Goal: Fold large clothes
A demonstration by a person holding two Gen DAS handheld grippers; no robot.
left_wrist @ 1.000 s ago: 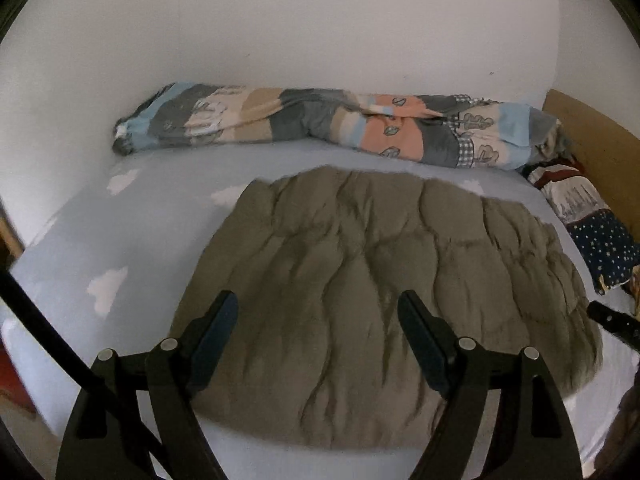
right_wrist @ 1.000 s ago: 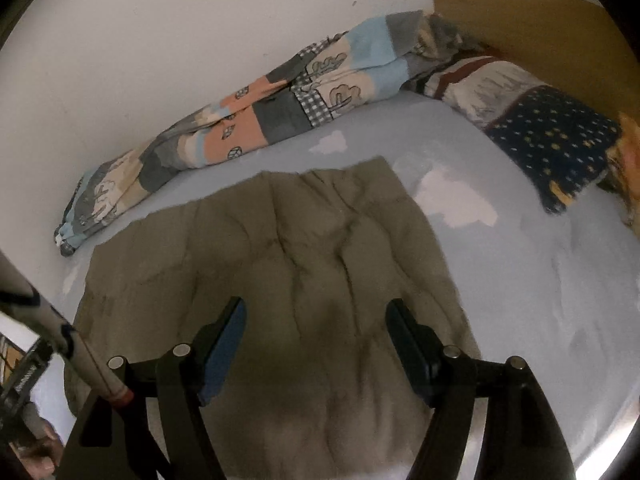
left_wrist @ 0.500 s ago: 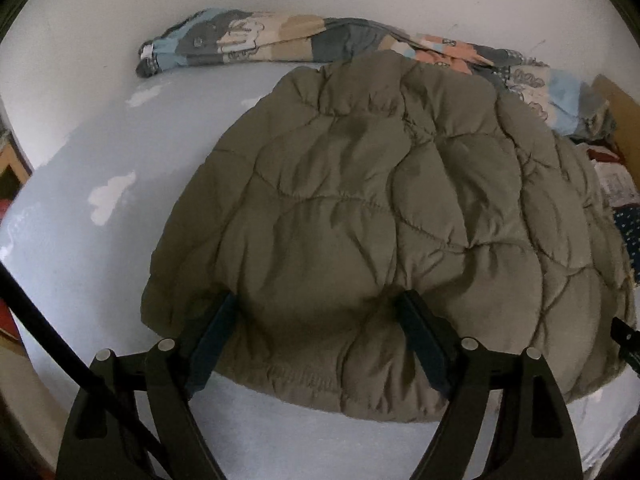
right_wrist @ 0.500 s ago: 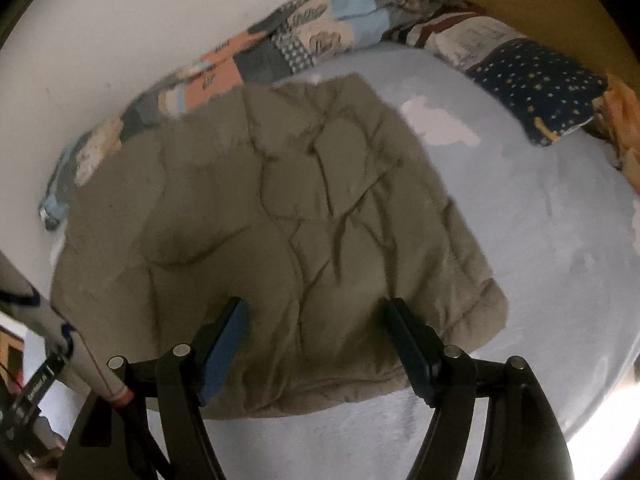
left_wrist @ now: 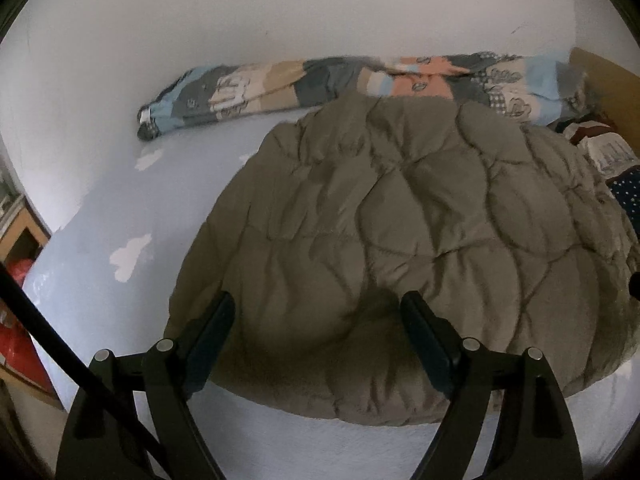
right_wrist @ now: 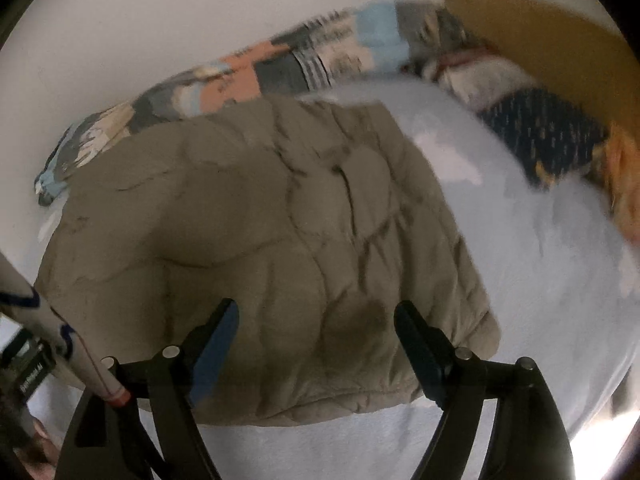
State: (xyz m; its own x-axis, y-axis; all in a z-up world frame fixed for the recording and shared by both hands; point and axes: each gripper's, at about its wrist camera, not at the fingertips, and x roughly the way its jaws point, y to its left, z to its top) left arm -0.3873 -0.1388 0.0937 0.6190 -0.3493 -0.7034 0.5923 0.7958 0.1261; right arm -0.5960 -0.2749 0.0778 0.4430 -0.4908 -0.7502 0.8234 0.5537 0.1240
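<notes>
An olive quilted puffer jacket [left_wrist: 400, 240] lies spread flat on a light blue bed sheet [left_wrist: 120, 208]; it also shows in the right wrist view [right_wrist: 248, 232]. My left gripper [left_wrist: 316, 320] is open and empty, hovering over the jacket's near left hem. My right gripper [right_wrist: 316, 326] is open and empty, hovering over the near right hem. Neither gripper touches the cloth as far as I can see.
A rolled patchwork quilt [left_wrist: 320, 84] lies along the white wall behind the jacket. Pillows [right_wrist: 540, 128] and a wooden headboard [right_wrist: 560, 32] are at the right. The bed's left edge [left_wrist: 44, 272] drops to a red object and wooden furniture.
Both grippers dropped close to the jacket's near hem half a second ago; the left has since pulled back a little. Both stay open and empty. The jacket has not moved.
</notes>
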